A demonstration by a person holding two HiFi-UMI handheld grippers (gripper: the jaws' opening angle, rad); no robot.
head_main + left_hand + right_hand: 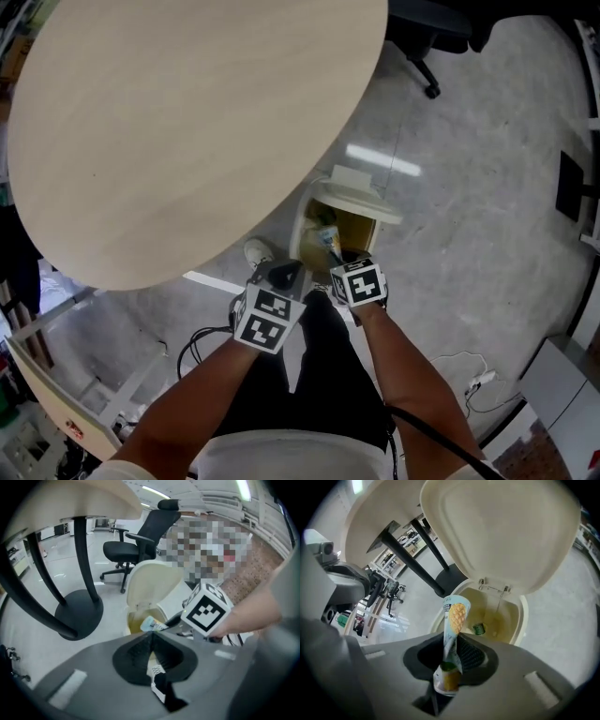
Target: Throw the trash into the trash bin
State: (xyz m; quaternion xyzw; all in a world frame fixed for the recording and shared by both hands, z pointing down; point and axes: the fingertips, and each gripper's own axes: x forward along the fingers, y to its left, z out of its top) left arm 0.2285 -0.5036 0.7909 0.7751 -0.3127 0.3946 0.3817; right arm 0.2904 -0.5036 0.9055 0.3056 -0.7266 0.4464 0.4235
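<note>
The person is holding both grippers low beside the round table [187, 122], just in front of the trash bin [298, 232]. The bin is standing on the grey floor [469, 187] with its lid [501, 531] tipped up and open. The right gripper [452, 654] is pointing steeply down toward the mouth of the bin. Its fingers are gripping 1 light-blue wrapper [454, 613] with a pineapple picture. The wrapper is sticking out from the pads, and in the head view its tip is lying over the opening of the bin. The left gripper [152, 644] is sitting just beside the right one, and its fingers are closed on 1 small white scrap [156, 668] with dark print. Inside the bin, 1 small green piece [478, 629] is lying on the yellowish bottom. A black office chair [136, 541] is standing behind the bin.
</note>
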